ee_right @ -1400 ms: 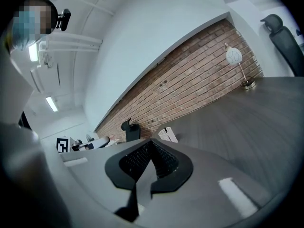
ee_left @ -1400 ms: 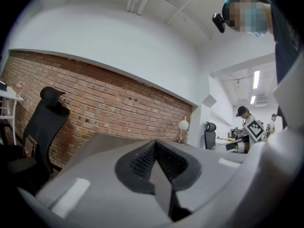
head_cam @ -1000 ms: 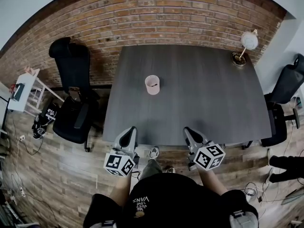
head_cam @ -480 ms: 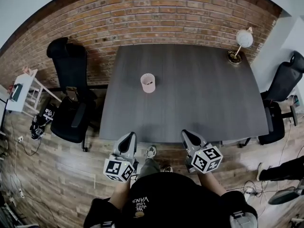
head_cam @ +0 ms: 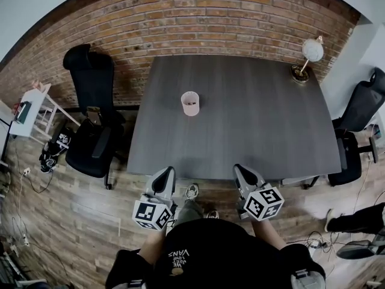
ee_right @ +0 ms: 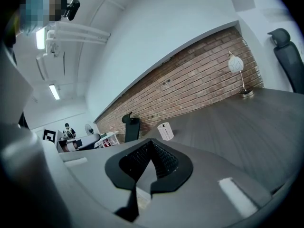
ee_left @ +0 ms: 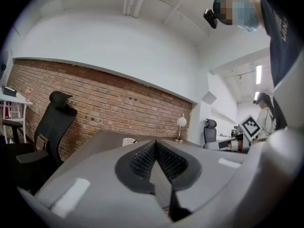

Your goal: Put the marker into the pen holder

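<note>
No marker lies anywhere on the bare table (head_cam: pixel 252 119), and neither of your grippers carries one; the pen holder (head_cam: pixel 190 108) stands upright on the left half of the table, towards the far side, well apart from both tools. A dark speck (head_cam: pixel 191 103) shows inside its mouth (too small to name for certain); I judge that this is the marker, already dropped in, so the task looks finished and nothing is left for you but to stand off. If that speck is only shadow, the marker is out of every view and the whole job remains.

Your left gripper (head_cam: pixel 165 173) hovers at the near edge of the table, left of your body; its own view shows the jaws pressed together along one seam, the ribbed pads meeting with nothing between them. Your right gripper (head_cam: pixel 240 171) hangs level with it at the near edge, to the right; its jaws are likewise closed on nothing and touch neither table nor holder. From the right gripper view the pen holder (ee_right: pixel 165 131) sits far ahead on the table, beyond the closed tips.
</note>
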{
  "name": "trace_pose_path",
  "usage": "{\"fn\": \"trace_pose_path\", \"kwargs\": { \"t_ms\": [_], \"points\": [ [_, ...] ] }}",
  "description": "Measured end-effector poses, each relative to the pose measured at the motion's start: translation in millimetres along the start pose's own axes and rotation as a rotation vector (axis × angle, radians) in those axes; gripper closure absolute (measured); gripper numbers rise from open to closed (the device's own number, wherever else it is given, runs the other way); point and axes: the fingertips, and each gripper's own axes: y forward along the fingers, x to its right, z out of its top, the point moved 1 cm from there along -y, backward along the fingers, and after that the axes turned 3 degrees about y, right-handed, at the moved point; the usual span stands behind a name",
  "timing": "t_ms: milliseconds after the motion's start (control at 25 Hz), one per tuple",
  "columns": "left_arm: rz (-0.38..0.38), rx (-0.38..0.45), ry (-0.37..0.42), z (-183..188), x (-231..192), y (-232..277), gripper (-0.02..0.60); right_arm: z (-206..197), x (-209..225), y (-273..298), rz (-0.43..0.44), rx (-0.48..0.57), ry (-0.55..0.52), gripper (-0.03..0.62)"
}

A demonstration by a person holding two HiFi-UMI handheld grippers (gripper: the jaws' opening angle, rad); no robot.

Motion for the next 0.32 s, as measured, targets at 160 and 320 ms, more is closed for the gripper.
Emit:
{"fn": "trace_pose_path", "kwargs": {
  "t_ms": [160,320],
  "points": [
    [-0.003,-0.003,0.000,-1.2,0.3,-0.1,0.528,0.3,1.7,-0.8,-0.007,0.002,0.001,0.594],
    [-0.005,-0.007,-0.003,-4.4,1.1,0.9,0.528,-1.2,4.3,-1.2,-0.012,0.003,0.005,0.594]
  ]
}}
